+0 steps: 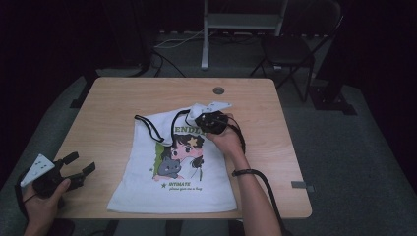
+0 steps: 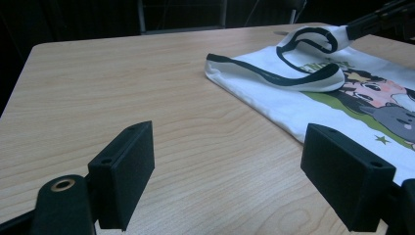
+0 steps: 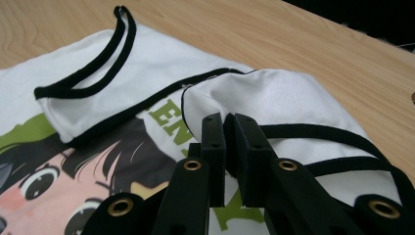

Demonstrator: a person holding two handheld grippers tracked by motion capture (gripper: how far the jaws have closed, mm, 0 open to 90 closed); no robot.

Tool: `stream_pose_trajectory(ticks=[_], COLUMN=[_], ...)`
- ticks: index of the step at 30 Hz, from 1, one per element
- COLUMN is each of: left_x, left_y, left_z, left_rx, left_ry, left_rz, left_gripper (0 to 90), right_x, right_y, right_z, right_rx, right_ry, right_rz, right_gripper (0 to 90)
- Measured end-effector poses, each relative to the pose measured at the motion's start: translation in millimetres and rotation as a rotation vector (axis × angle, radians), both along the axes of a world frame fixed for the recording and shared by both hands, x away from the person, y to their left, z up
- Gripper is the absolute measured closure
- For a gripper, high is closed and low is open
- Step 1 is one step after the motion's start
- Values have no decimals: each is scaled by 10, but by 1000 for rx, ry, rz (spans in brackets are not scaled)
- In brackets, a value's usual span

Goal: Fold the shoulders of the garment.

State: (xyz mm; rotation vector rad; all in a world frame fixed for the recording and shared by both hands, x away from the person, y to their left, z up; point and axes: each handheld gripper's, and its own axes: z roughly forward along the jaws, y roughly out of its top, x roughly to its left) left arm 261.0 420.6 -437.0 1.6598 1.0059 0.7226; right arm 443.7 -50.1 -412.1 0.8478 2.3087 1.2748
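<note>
Right gripper (image 3: 230,122) clamps tote bag (image 1: 172,182) top edge | left gripper (image 2: 227,171) wide open, empty, over bare table (image 1: 108,103)

A white tote bag (image 1: 172,167) with black straps and a cartoon print lies flat at the middle of the wooden table (image 1: 118,98). The right gripper (image 1: 209,120) sits at the bag's one o'clock corner, where a flap of white cloth is lifted. Off at the table's eight o'clock edge, the left gripper (image 1: 81,164) rests with its jaws spread, well apart from the bag.
</note>
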Motion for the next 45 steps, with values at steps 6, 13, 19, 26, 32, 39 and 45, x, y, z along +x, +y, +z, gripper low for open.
stream_pose_trajectory(ticks=[6,13,19,26,32,39,45], left_x=[0,0,-2,-1,-2,-2,-2], left_y=[-1,0,0,0,-1,-2,0], left_z=[0,1,1,1,1,1,0], left_rx=[0,4,5,5,5,6,0], left_ry=[0,1,1,1,1,1,-1], left_rz=[0,0,1,1,1,1,3], left_gripper=[200,200,200,200,200,200,200], right_x=[-59,-132,-178,-233,-295,-377,-427], right_y=[-15,-13,-21,-18,-7,-18,-31], right_z=[-31,-53,-96,-132,-159,-180,-204], right_rx=[-13,-26,-37,-44,-42,-50,-59], right_ry=[3,2,11,14,11,14,17], right_rz=[15,38,54,68,85,104,116], right_gripper=[837,836,838,837,837,836,836])
